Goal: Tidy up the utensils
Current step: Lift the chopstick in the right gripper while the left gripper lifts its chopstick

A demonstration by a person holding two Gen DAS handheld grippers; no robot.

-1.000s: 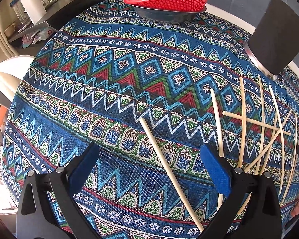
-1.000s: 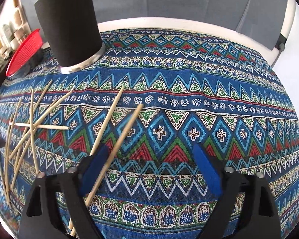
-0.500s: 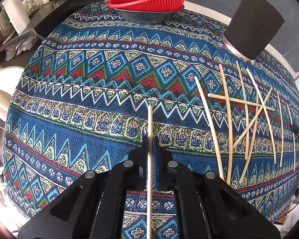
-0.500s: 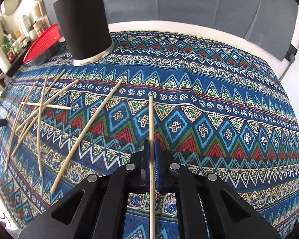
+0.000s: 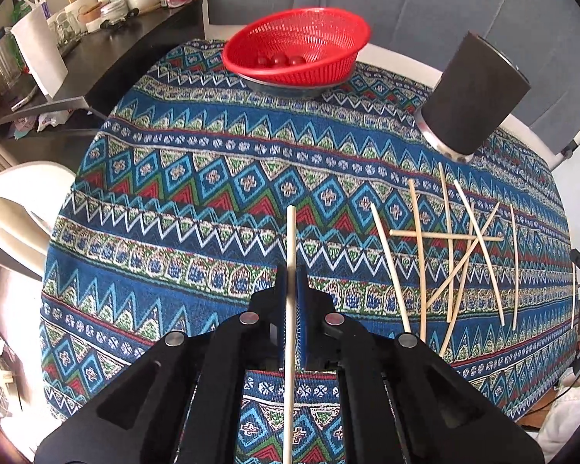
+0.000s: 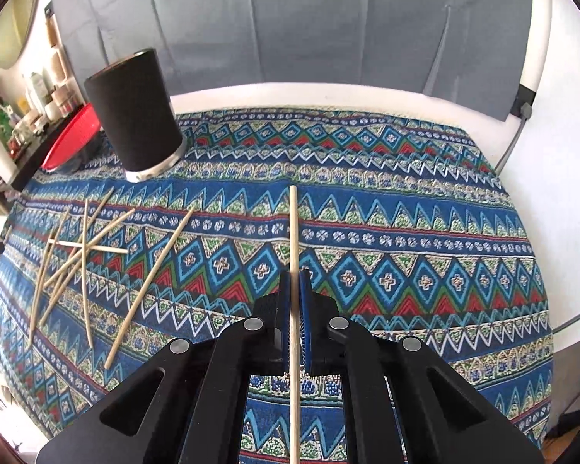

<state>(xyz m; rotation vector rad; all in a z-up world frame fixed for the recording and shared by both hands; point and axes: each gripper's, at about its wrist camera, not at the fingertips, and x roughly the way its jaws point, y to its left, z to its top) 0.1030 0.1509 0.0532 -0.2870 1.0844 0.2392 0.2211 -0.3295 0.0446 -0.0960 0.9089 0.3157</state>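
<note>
Gripping one thin pale wooden chopstick [image 5: 291, 239] lengthwise, your left tool [image 5: 291, 270] is clamped shut; your right tool [image 6: 294, 274] likewise pinches another chopstick [image 6: 293, 224].

Patterned tablecloth [image 5: 220, 178] — loose chopsticks [image 5: 450, 239], black cylinder holder [image 5: 471, 96], red basket [image 5: 295, 52]

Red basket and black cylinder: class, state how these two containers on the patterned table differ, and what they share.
The red basket is wide, shallow and perforated; the black cylinder is tall, narrow and solid-walled. The basket holds small red round things; the cylinder's inside is not visible. Both stand on the patterned cloth, beyond the loose chopsticks.
</note>
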